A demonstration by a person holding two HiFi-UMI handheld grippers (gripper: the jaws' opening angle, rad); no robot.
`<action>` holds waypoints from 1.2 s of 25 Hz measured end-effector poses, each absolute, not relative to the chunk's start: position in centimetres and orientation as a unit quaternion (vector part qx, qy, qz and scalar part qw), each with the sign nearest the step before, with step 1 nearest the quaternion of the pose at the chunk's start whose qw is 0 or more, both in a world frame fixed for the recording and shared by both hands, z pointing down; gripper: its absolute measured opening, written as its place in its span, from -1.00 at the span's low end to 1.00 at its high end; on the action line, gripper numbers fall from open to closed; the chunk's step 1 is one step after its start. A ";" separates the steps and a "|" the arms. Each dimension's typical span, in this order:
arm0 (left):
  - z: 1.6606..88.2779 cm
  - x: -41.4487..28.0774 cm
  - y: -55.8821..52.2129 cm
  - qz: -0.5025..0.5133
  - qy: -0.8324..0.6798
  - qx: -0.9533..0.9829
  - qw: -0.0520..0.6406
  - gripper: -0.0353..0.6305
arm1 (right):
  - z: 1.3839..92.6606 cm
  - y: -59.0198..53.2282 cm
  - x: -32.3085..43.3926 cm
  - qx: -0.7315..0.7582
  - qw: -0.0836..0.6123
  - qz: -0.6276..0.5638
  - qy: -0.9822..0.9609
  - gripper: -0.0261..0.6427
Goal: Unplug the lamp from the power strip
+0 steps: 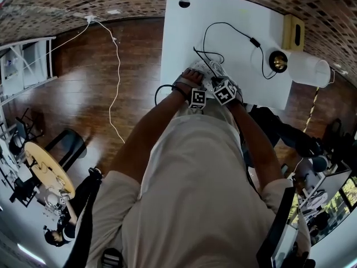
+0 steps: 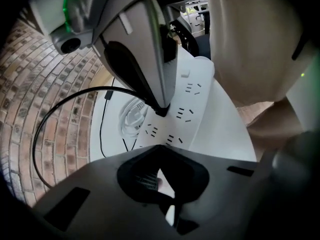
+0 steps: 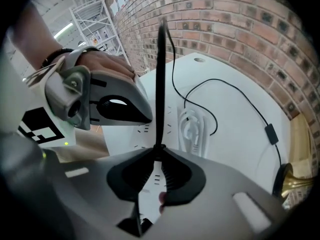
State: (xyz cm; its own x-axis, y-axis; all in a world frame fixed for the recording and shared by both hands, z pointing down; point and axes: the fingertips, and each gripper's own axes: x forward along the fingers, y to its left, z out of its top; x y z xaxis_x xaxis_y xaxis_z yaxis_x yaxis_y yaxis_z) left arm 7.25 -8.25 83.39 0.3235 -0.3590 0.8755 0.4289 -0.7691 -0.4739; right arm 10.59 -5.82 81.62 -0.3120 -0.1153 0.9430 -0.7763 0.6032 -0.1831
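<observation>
Clamps the black plug [image 2: 161,111] between the nearly closed jaws of the right gripper [image 3: 159,155], with the cord [image 3: 160,79] rising straight off the tips. Looks still seated in the power strip [image 2: 196,106], at the near edge of the white table [image 1: 223,4]. Holds the jaws of the left gripper [image 2: 165,178] a narrow slit apart with nothing pinched, tips apparently pressing the strip down just left of the plug.

Risks lifting the whole strip if that pressure slips, or straining the cord if the pinch sits above the plug body. Could also tug the lamp [image 1: 277,61] at the far right.

Shows lamp and cord run only in the head view, with jaws hidden there under the marker cubes [image 1: 197,98]. Shows plug against socket only in the left gripper view.
</observation>
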 end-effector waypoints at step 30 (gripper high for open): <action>83.9 7.8 -8.0 -0.597 -0.024 -0.710 0.373 -0.96 | 81.3 -5.2 10.9 0.302 0.487 0.321 -0.754 -0.79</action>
State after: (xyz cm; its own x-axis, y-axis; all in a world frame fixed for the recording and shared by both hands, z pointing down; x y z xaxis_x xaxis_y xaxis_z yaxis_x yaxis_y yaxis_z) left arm 7.78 -7.99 83.86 0.2852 -0.4115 0.8657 0.4799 -0.7205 -0.5006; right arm 10.93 -5.20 81.32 -0.3430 -0.1412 0.9287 -0.7679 0.6116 -0.1906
